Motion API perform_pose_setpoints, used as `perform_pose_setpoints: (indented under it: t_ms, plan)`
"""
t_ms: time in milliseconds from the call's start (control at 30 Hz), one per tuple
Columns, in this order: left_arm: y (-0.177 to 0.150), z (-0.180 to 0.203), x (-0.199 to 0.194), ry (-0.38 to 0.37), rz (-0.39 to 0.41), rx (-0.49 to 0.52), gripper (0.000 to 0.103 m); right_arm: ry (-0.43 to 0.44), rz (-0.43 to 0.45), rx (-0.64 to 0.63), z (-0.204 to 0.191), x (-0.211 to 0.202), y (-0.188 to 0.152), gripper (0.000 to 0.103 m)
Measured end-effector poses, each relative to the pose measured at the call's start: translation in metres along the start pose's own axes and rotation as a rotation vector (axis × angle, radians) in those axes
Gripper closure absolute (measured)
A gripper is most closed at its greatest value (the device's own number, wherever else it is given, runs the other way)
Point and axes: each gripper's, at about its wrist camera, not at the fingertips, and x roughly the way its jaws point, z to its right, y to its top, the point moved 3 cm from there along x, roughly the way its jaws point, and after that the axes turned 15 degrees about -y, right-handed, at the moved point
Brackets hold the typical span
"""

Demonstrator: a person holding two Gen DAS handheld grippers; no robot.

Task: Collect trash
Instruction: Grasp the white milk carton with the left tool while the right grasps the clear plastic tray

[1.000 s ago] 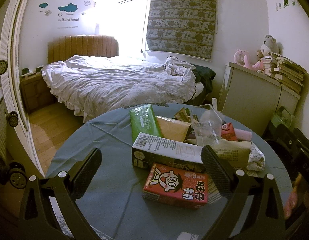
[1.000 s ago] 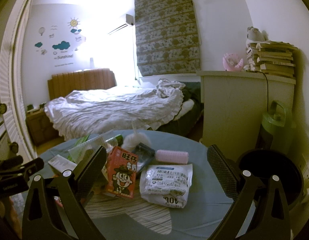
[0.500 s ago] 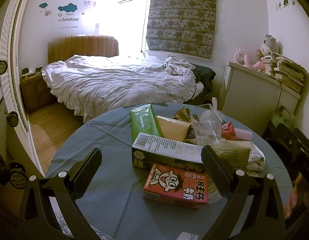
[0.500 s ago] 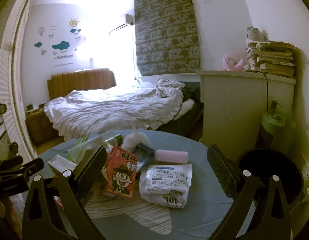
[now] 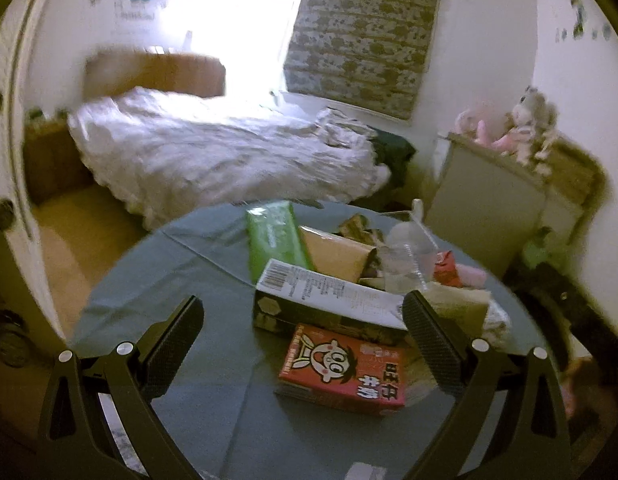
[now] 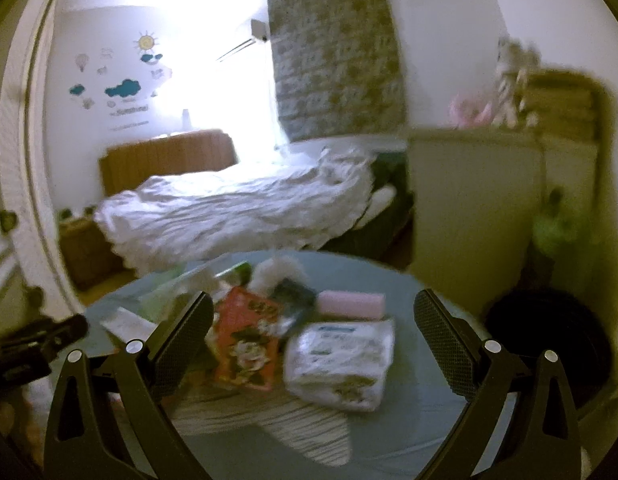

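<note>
Above the worktop (image 5: 157, 280), both grippers hover, fingers apart and empty; likely approach step; next, close on the red carton (image 5: 345, 370).

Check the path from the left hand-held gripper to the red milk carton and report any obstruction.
Nothing visible blocks it. The red milk carton lies nearest the open left hand-held gripper, on the table; the long dark box sits behind it.
</note>
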Motion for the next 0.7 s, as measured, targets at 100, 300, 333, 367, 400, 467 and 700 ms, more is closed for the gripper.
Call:
perform_pose_setpoints:
  t_ms: [100,300,333,367,400,467,700]
  plan:
    - [0.005,-0.022,0.006,-0.070,-0.049,-0.090,0.005,0.030,-0.071,0.018,-0.007,0.009,0.018,0.034]
    - [0.019,-0.050,0.033,-0.138,-0.165,-0.129,0.005,0.206,-0.207,0.062,-0.054,0.023,0.064,0.036]
    - [0.022,-0.052,0.034,-0.143,-0.178,-0.126,0.005,0.210,-0.233,0.045,-0.063,0.027,0.069,0.036]
    - [0.024,-0.053,0.038,-0.152,-0.194,-0.114,0.005,0.209,-0.275,0.003,-0.075,0.036,0.069,0.036]
    - [0.027,-0.055,0.043,-0.170,-0.227,-0.097,0.005,0.201,-0.327,-0.035,-0.085,0.048,0.065,0.036]
    - [0.030,-0.056,0.050,-0.199,-0.273,-0.063,0.005,0.186,-0.401,-0.069,-0.100,0.065,0.056,0.036]
    - [0.039,-0.042,0.061,-0.315,-0.397,0.250,0.005,0.124,-0.548,-0.207,-0.121,0.097,0.022,0.065]
